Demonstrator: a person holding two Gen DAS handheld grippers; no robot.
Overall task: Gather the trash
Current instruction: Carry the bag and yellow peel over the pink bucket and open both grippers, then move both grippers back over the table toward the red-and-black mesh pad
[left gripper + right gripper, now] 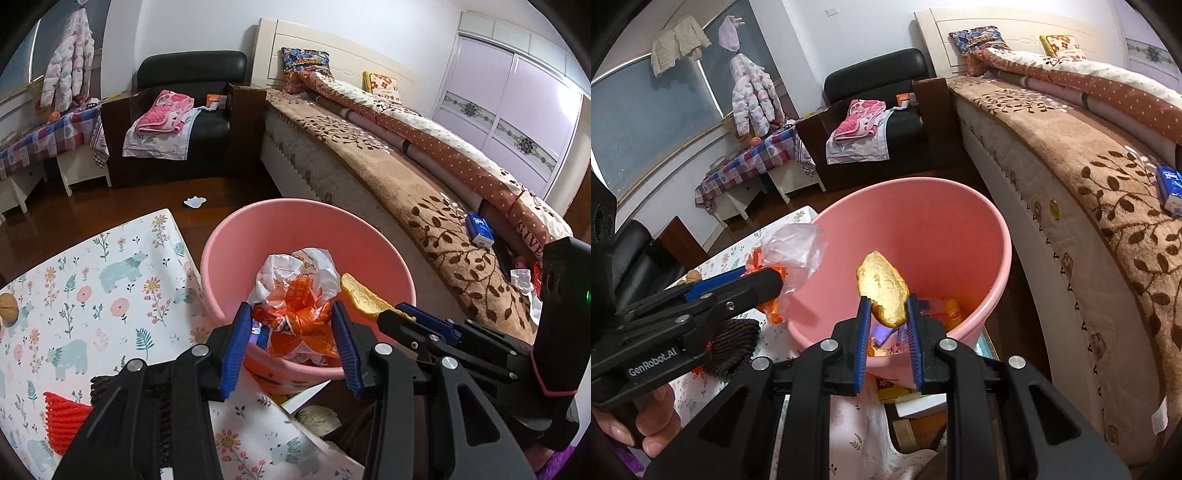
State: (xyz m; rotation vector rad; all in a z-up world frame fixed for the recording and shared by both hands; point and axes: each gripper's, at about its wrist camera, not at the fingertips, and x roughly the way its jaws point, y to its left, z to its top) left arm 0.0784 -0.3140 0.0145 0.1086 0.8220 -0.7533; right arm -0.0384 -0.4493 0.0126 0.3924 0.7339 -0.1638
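A pink bin (295,206) (923,184) stands between the table and the bed, with wrappers at its bottom. My left gripper (291,314) (772,284) hangs over the bin's near rim. Its blue pads are against a crumpled orange-and-white plastic bag (295,295) (798,243). My right gripper (887,301) (402,310) is shut on a yellow peel (882,284) (360,295), which sticks up from its tips above the bin's opening.
A table with a floral cloth (92,277) carries a walnut (8,308), a red foam net (66,421) and a dark mesh piece (733,343). The bed (406,177) holds a blue tissue pack (479,229). A white scrap (194,202) lies on the floor. A hand (653,417) grips the left handle.
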